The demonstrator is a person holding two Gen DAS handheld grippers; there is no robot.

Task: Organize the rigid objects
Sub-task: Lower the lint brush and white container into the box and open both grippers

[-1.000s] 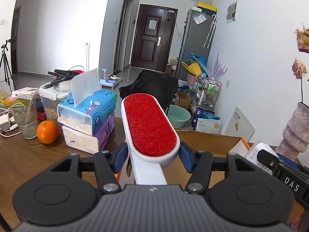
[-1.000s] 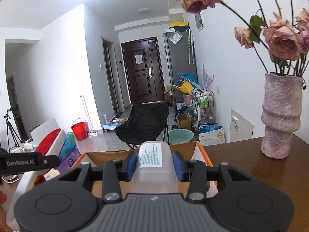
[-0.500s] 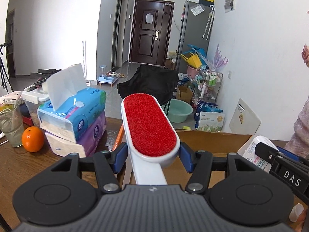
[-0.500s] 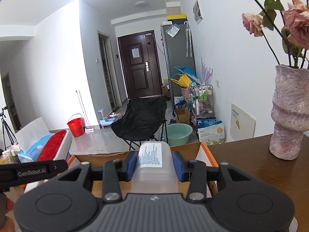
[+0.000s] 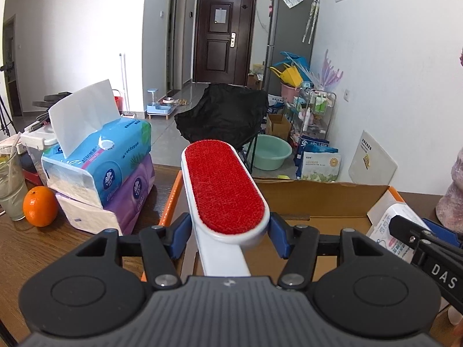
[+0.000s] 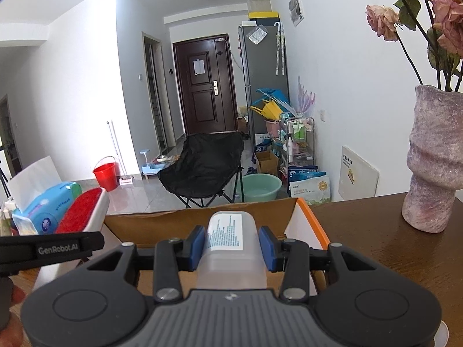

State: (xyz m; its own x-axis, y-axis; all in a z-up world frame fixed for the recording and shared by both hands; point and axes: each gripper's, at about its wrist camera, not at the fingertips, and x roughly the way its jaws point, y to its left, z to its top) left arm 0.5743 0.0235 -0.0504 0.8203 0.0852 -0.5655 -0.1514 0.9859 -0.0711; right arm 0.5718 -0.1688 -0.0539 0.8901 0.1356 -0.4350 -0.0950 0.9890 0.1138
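Lint brush (image 5: pixel 224 186), white-bodied with a long oval pad of red bristle fabric, is clamped between the blue pads of the left gripper (image 5: pixel 230 238). The pads press on either side of the brush where its head narrows into the handle, and the red face points upward. The brush hangs over the left part of an open cardboard box (image 5: pixel 318 193) with an orange outer rim, which sits on a dark wooden table (image 5: pixel 43 248).

In the right wrist view, the right gripper (image 6: pixel 232 245) grips a translucent plastic bottle (image 6: pixel 230 231) with a white printed label facing up. Its blue pads press on both sides of the bottle, which is held above the same box, nearer the box's right wall. The left gripper's black arm, lettered "GenRobot.AI", crosses the left edge of this view, with part of a hand (image 6: pixel 11 312) below it.

Left of the box stand two stacked soft tissue packs (image 5: pixel 107 170), a blue one lying tilted on a purple one, with a white tissue sticking up from the top. An orange (image 5: pixel 40 206) sits on the table just beside the packs, next to a drinking glass (image 5: pixel 11 190). To the right of the box stands a mottled pink vase (image 6: pixel 437 159) with faded pink roses (image 6: pixel 382 20). Beyond the table are a black folding chair (image 6: pixel 205 167), a green basin (image 6: pixel 262 186), a red bucket (image 6: pixel 106 175) and a dark brown door (image 6: pixel 205 86).
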